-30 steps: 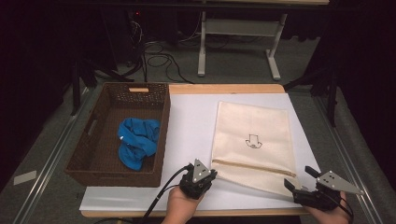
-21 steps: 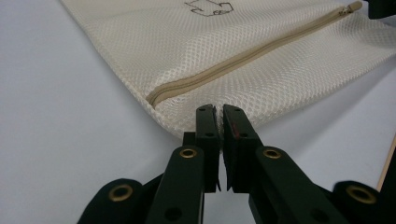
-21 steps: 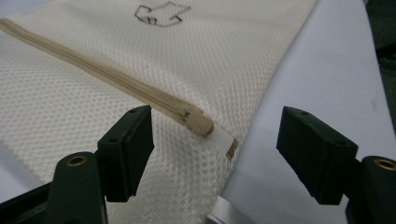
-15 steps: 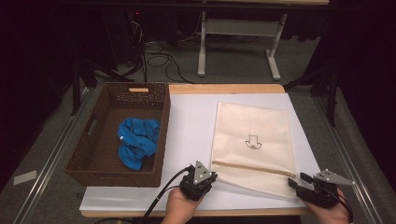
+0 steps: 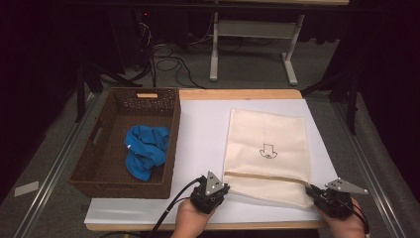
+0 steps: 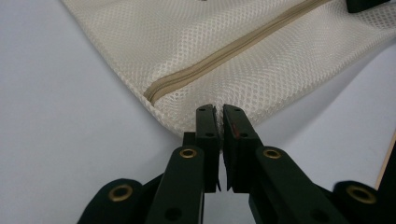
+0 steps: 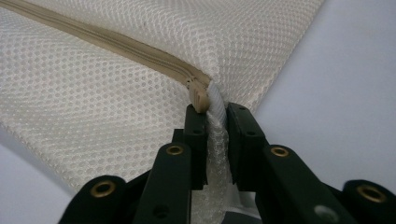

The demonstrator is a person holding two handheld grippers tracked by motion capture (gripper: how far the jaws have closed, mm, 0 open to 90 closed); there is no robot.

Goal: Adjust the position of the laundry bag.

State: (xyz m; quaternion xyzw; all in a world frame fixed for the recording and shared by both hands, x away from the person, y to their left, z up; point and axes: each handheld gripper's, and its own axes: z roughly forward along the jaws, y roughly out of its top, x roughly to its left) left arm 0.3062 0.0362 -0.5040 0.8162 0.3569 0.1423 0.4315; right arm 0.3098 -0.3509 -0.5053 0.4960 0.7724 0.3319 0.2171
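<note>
Here mesh bag corners sit pinched in both tongs.

Overhead light fell brightly on the desk while the surrounding room lay almost black. Close-ups were evenly lit, soft-shadowed, with perhaps slight blur at the nearest claw parts.
</note>
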